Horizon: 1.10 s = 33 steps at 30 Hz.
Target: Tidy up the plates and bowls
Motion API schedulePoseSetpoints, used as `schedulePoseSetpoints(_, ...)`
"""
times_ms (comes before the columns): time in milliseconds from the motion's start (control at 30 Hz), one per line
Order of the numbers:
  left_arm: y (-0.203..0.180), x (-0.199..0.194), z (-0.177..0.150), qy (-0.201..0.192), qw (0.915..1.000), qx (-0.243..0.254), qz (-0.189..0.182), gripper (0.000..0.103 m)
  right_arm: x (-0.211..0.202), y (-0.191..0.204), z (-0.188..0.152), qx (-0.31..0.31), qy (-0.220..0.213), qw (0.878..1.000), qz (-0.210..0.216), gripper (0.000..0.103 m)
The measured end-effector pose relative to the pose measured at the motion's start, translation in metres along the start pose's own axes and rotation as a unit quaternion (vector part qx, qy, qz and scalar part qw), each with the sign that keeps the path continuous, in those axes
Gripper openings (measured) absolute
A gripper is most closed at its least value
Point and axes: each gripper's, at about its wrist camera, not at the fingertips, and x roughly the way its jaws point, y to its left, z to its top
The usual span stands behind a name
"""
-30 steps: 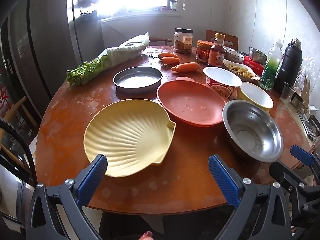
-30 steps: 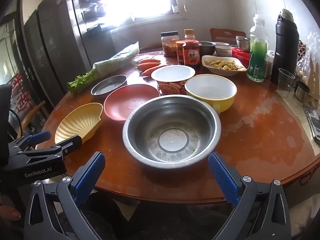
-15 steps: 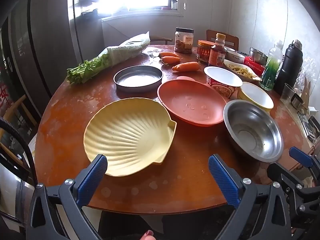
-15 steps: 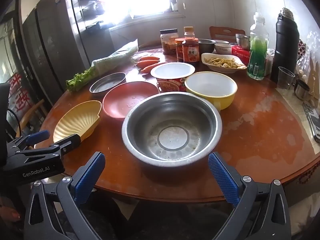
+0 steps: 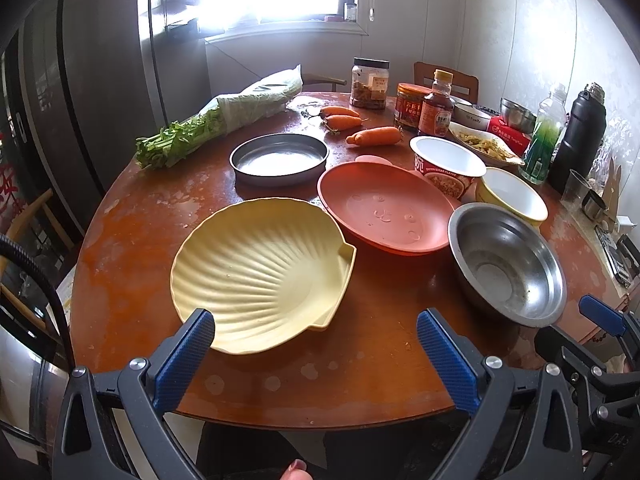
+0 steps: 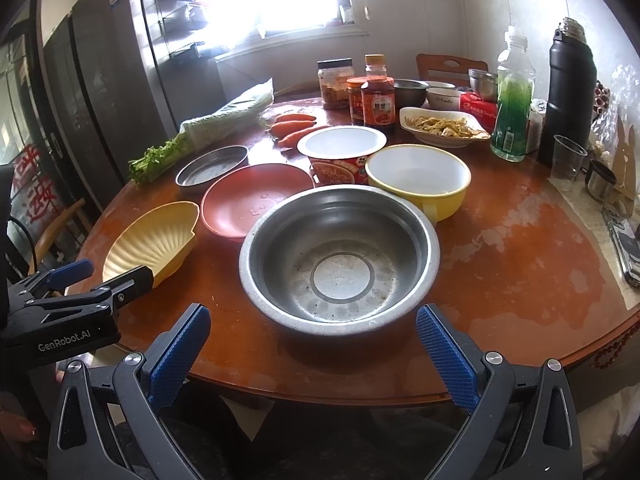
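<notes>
Left wrist view: ribbed, shell-shaped yellow plate (image 5: pixel 262 272) sits mid-frame near the round wooden table's (image 5: pixel 132 240) lower edge, beside a smooth terracotta plate (image 5: pixel 384 208) and steel bowl (image 5: pixel 506 268). Both left gripper (image 5: pixel 314 336) and right gripper (image 6: pixel 312 334) gape empty.

- Shell-shaped plate (image 5: pixel 260 272) sits at the near left of the desk (image 5: pixel 360 376).
- Round plate (image 5: pixel 384 208) lies right of it; metal bowl (image 5: pixel 506 268) further right.
- Shallow metal pan (image 5: pixel 278 158) lies behind the plates.
- Carrots (image 5: pixel 374 136) lie behind the pan.
</notes>
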Motion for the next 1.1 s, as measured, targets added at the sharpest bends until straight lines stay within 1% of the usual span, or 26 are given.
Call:
schedulePoseSetpoints(667,-0.0016,-0.0001,0.0011,-0.002,1.0,0.003,0.003,0.102,0.0013,-0.0017,0.0019,-0.003,0.001,1.0,-0.004,0.103)
schedulePoseSetpoints(1100,-0.0003,-0.0046,0.0013,-0.01,0.9999,0.003,0.005,0.102,0.0004,0.0006,0.0015,-0.008,-0.001,1.0,-0.005,0.103)
